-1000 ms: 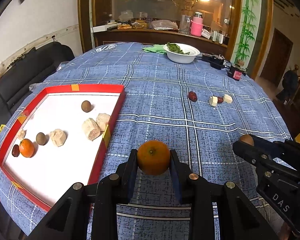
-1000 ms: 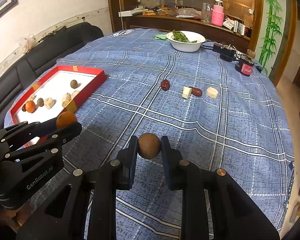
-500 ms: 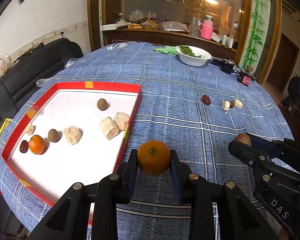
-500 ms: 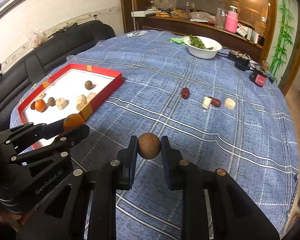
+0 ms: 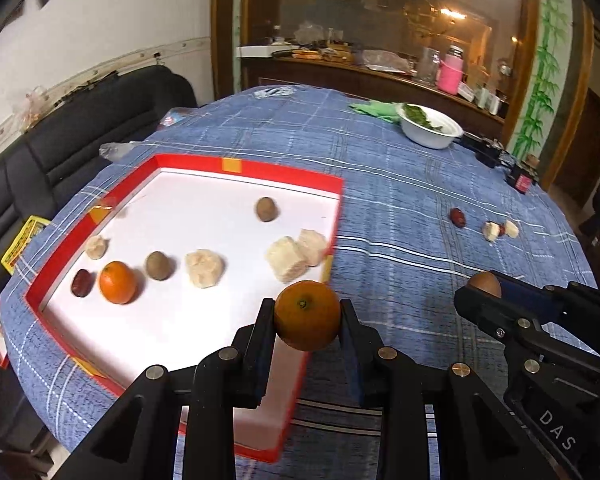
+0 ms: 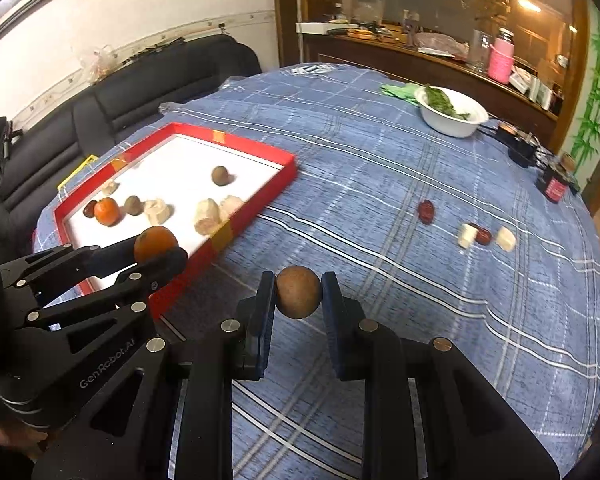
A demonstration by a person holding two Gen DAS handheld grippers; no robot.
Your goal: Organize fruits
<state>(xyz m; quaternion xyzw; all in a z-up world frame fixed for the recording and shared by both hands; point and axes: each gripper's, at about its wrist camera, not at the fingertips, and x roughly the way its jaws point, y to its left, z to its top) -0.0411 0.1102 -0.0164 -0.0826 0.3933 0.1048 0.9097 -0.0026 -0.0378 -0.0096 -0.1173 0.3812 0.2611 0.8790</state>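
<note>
My left gripper (image 5: 306, 316) is shut on an orange (image 5: 307, 315) and hangs over the near right corner of the red tray (image 5: 288, 176). Seen from the right wrist view, that same left gripper (image 6: 156, 246) carries the orange (image 6: 155, 243) beside the tray (image 6: 256, 146). My right gripper (image 6: 299, 297) is shut on a brown round fruit (image 6: 299, 296) above the blue cloth; it also shows as the right gripper (image 5: 485, 285) at the right edge. Inside the tray lie another orange (image 5: 117, 282), two brown fruits, a dark red date (image 5: 82, 283) and several pale chunks.
On the blue checked tablecloth (image 6: 380, 160) lie a red date (image 6: 426, 211), a second date and two pale chunks (image 6: 506, 238). A white bowl of greens (image 6: 452, 110) stands at the far side, with a dark jar (image 6: 556, 186) and cables. A black sofa (image 5: 80, 132) borders the table's left.
Both grippers have moved left with their fruits. The left one has gone from above the cloth beside the tray to over the tray's near right corner.
</note>
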